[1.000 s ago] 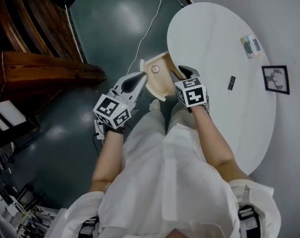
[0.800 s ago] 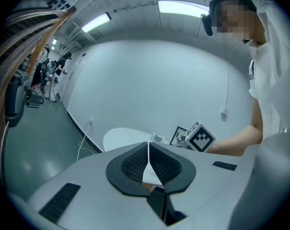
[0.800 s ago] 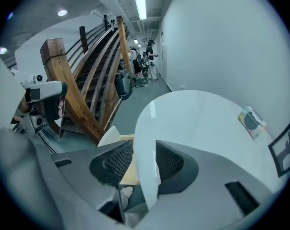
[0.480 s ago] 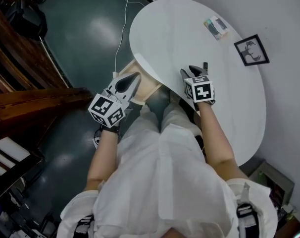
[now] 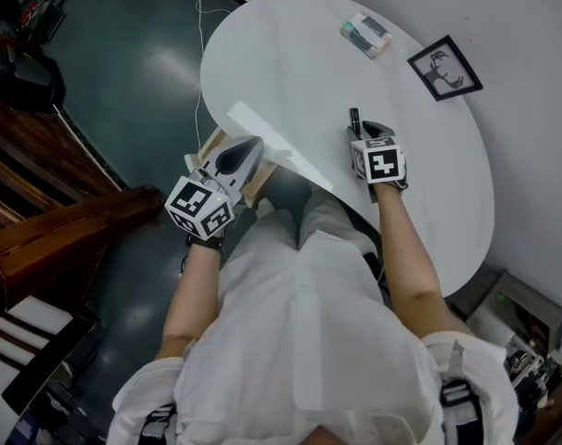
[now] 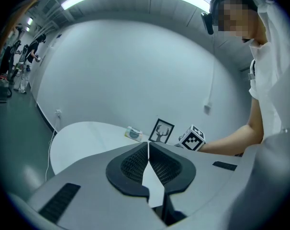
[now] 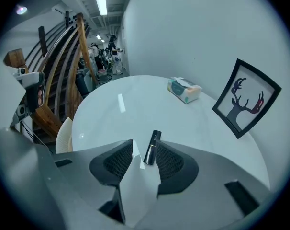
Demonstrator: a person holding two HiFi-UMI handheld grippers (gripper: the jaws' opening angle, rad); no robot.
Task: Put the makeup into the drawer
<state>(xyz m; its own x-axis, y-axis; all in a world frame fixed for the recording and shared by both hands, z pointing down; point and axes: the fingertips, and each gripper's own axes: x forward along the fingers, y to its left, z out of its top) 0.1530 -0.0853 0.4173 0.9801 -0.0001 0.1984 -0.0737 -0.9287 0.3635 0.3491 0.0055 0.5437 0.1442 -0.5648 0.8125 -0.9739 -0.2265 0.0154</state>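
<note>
A black makeup tube (image 5: 355, 117) lies on the white oval table (image 5: 290, 54). My right gripper (image 5: 366, 130) hovers just behind it, pointing steeply down. In the right gripper view the tube (image 7: 152, 147) sits between the tips of my open right gripper (image 7: 145, 145), close to the right pad, and the pads do not press on it. My left gripper (image 5: 236, 154) is off the table's near-left edge, over the wooden drawer (image 5: 212, 145), which it mostly hides. The left gripper (image 6: 148, 145) is shut with nothing between its pads.
A tissue pack (image 5: 366, 35) and a framed deer picture (image 5: 443, 68) stand at the table's far side near the wall. Dark wooden stairs (image 5: 58, 211) run along the left. A white cable (image 5: 199, 82) trails over the dark floor.
My right gripper has left the drawer and swung right over the table up to the black tube. The left gripper has shifted a little and stays by the drawer.
</note>
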